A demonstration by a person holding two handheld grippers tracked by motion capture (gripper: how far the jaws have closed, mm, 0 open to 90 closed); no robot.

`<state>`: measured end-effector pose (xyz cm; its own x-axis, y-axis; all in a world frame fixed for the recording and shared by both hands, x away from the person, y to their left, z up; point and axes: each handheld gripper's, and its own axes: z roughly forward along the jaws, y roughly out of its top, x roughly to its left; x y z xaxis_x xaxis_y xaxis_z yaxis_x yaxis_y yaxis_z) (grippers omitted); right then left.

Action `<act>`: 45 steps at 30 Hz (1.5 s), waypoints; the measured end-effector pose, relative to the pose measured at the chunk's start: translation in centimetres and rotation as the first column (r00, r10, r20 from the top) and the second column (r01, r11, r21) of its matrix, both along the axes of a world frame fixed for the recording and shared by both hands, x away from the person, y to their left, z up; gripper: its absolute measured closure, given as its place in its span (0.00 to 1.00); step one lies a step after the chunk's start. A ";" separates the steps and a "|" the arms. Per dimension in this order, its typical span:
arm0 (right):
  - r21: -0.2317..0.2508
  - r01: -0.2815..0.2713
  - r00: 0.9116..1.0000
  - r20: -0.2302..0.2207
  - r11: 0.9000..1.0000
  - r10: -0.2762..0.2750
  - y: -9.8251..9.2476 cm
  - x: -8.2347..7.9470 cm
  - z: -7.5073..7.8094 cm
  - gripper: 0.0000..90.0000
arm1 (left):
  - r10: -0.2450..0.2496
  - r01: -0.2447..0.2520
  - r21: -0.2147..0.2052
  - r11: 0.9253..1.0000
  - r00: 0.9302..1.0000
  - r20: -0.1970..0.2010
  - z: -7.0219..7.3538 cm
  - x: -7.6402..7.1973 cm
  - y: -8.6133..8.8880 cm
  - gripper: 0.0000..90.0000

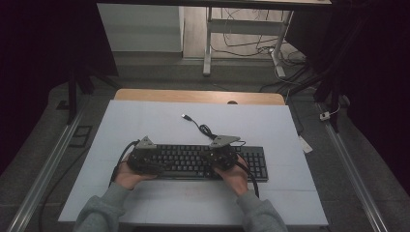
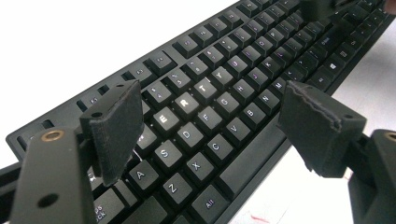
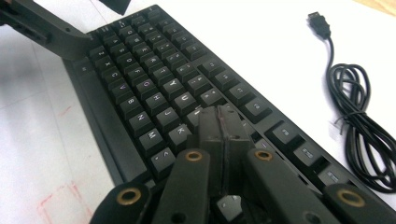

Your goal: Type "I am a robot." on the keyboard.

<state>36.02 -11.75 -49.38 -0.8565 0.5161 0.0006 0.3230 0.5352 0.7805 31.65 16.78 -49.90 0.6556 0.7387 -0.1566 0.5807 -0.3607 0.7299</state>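
A black keyboard (image 1: 208, 162) lies on the white desk (image 1: 145, 121), toward its near edge. The left gripper (image 1: 140, 157) hovers over the keyboard's left end; the left gripper view shows its jaws spread wide apart above the letter keys, gripping nothing. The right gripper (image 1: 220, 154) sits right of the keyboard's middle; its own view shows the jaws pressed together over the keys. That view also shows the coiled cable (image 3: 359, 116) and USB plug (image 3: 319, 23) beyond the keyboard's far edge.
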 end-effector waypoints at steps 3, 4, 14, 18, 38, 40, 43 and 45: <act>-0.016 -0.004 1.000 0.001 1.000 0.004 0.6 0.2 -0.2 1.00 | -0.003 0.003 0.002 1.000 1.000 0.000 0.0 0.0 0.0 0.25; -0.017 -0.001 1.000 0.001 1.000 0.001 0.8 0.3 -0.3 0.99 | -0.003 0.003 0.003 1.000 1.000 0.000 0.0 0.0 0.0 0.25; -0.056 0.006 1.000 -0.012 0.998 -0.006 2.0 1.1 -1.3 0.99 | 0.000 0.000 0.004 1.000 1.000 -0.002 0.0 0.0 0.0 0.25; -0.061 0.009 1.000 -0.017 0.998 -0.010 2.1 1.2 -1.5 0.99 | 0.000 0.000 0.006 1.000 1.000 -0.002 0.0 0.0 0.0 0.25; -0.079 0.016 1.000 -0.021 0.997 -0.017 2.4 1.4 -2.2 1.00 | -0.005 0.005 0.014 1.000 1.000 -0.002 -0.1 -0.1 -0.1 0.25; -0.082 0.015 1.000 -0.015 0.997 -0.016 2.4 1.4 -2.1 1.00 | -0.004 0.004 0.013 1.000 1.000 -0.002 -0.1 -0.1 -0.1 0.25; -0.072 0.020 1.000 -0.005 0.997 -0.020 2.2 1.3 -1.8 1.00 | -0.002 0.002 0.011 1.000 1.000 -0.001 -0.1 -0.1 0.0 0.25; -0.042 0.021 1.000 -0.001 0.999 -0.021 2.0 1.2 -1.6 1.00 | -0.002 0.002 0.011 1.000 1.000 0.001 0.0 -0.1 0.0 0.25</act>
<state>37.26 -9.75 -51.01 -0.8457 0.5333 -0.0205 0.3354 0.5610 0.7568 31.58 16.79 -49.93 0.6569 0.7392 -0.1482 0.5795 -0.3693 0.7265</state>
